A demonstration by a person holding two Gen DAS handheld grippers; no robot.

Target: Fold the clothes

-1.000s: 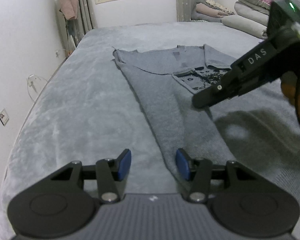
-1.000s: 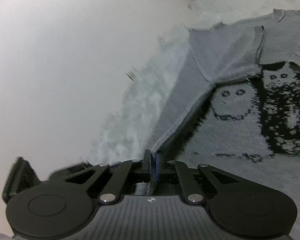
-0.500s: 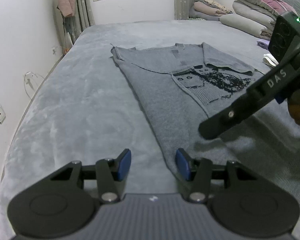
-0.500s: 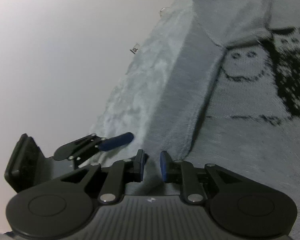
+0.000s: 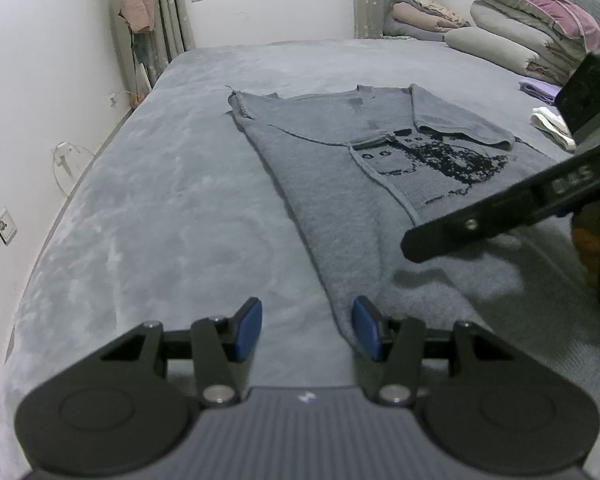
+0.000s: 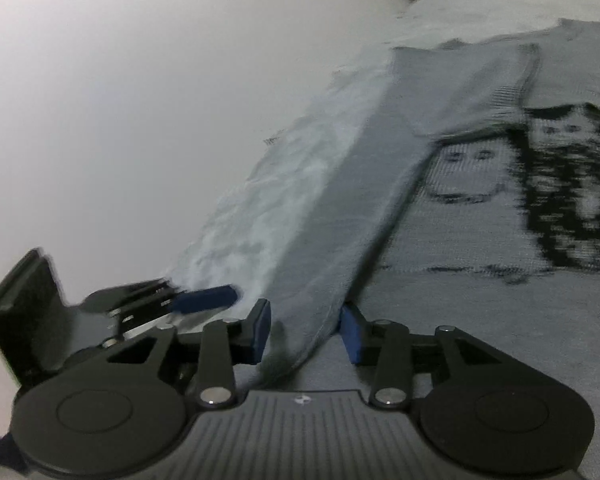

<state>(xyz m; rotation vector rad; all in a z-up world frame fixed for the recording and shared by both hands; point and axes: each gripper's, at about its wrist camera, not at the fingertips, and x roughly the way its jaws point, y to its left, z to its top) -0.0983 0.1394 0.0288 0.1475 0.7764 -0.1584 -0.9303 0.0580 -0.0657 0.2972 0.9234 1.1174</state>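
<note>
A grey knitted sweater point(image 5: 340, 184) with a black animal pattern lies flat on the bed, its left side folded inward as a long strip and both sleeves laid across the chest. My left gripper point(image 5: 306, 330) is open at the sweater's near hem corner, right pad touching the fabric edge. In the left wrist view my right gripper point(image 5: 410, 242) hovers just above the folded strip, at the right. In the right wrist view my right gripper point(image 6: 305, 330) is open with the strip's end lying loose between its pads. The sweater point(image 6: 480, 216) fills that view's right; my left gripper point(image 6: 204, 300) shows at lower left.
The grey plush bed point(image 5: 172, 216) has open surface left of the sweater. A white wall point(image 5: 32, 120) with a socket runs along the left edge. Stacked pillows and quilts point(image 5: 532, 36) sit far right, small folded cloths point(image 5: 548, 124) below them. Curtains and a window stand at the back.
My right gripper opened and let go of the sweater's folded edge, which now lies flat on the body. It has lowered and drawn back toward the hem. The left gripper stayed open in place.
</note>
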